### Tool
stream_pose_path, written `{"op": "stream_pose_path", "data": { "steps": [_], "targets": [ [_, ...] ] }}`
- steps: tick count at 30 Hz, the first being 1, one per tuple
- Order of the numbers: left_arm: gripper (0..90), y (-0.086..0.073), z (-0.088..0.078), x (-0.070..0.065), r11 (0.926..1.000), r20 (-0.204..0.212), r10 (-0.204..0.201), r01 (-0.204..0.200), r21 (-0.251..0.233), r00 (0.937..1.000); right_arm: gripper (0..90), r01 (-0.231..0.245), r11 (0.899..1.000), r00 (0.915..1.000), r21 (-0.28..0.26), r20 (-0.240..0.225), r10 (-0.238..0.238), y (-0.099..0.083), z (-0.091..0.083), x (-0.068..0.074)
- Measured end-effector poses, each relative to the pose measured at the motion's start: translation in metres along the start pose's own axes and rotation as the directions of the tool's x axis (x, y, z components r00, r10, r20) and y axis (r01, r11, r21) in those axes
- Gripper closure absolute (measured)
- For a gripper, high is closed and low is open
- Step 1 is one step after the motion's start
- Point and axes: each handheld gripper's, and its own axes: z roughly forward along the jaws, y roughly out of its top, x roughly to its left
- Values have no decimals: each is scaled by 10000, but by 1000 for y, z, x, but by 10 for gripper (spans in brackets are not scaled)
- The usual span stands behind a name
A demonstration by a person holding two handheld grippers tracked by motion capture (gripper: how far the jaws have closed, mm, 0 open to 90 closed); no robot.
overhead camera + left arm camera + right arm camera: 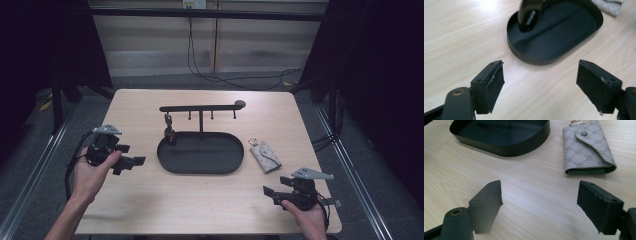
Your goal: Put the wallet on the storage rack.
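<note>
Left gripper [134, 162] near surface's [150, 210] left edge, fingers wide, empty. Right gripper [270, 192] near front-right corner, fingers wide, empty; key pouch [265, 156] just beyond, beside tray [172, 164].

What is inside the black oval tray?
A black key fob hangs from the rack into the tray's left end, apparently touching the floor. Nothing else shows; the near wall hides a floor strip.

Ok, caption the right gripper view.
Right gripper, jaws open, facing a patterned key pouch beside the black oval tray.

Overhead view, two close tray-facing [170, 167] views
</note>
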Motion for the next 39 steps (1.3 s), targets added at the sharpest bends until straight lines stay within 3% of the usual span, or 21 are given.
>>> {"op": "stream_pose_path", "data": {
  "steps": [4,6,7,9,11,13,18,20,24,25,28,30,32,34,39],
  "targets": [
    [232,-17,-2,0,9993,15,-345,345,-148,9994,199,-25,10000,10000,-87,-39,25,2,-2,0],
    [232,-30,-1,3,9969,-4,-654,653,-432,9979,204,-7,9999,10000,-111,-19,6,3,-5,3],
    [232,-41,2,5,9946,208,-871,882,-544,9960,208,15,9999,10000,-111,3,-15,3,-6,3],
    [232,-46,4,5,9921,185,-1045,1055,-686,9944,214,-2,9999,10000,-115,11,2,4,-6,2],
    [232,-54,7,5,9921,269,-1041,1057,-675,9942,220,-97,10000,9999,-12,77,97,9,-4,-1],
    [232,-61,8,3,9925,61,-978,980,-737,9952,220,-93,9999,9999,-72,63,94,11,-3,-1],
    [232,-79,7,-5,9859,79,-1102,1103,-1256,9939,216,-2,10000,9999,46,106,1,27,-2,-2],
    [232,-91,8,-9,9845,403,-1153,1195,-1279,9925,224,-8,10000,9998,-16,188,8,35,-3,-5],
    [232,-101,10,-14,9838,478,-1180,1233,-1301,9919,243,-175,9998,9998,-62,130,175,39,-2,-12],
    [232,-102,12,-14,9803,752,-1351,1443,-1351,9880,243,-283,9996,9996,-23,82,284,41,-1,-14],
    [232,-101,14,-21,9869,298,-949,979,-1284,9950,248,-390,9992,9992,87,107,389,43,6,-20],
    [232,-104,21,-27,9906,609,-793,855,-1070,9950,248,-494,9985,9988,244,34,493,44,10,-23],
    [232,-105,23,-29,9932,547,-649,698,-936,9964,248,-598,9975,9982,380,-75,601,45,12,-25],
    [232,-106,28,-32,9950,622,-572,619,-778,9964,248,-526,9949,9986,864,-4,528,49,17,-27],
    [231,-105,32,-36,9946,970,-627,702,-766,9933,246,-466,9893,9988,1384,211,441,66,19,-30]
  ]
}}
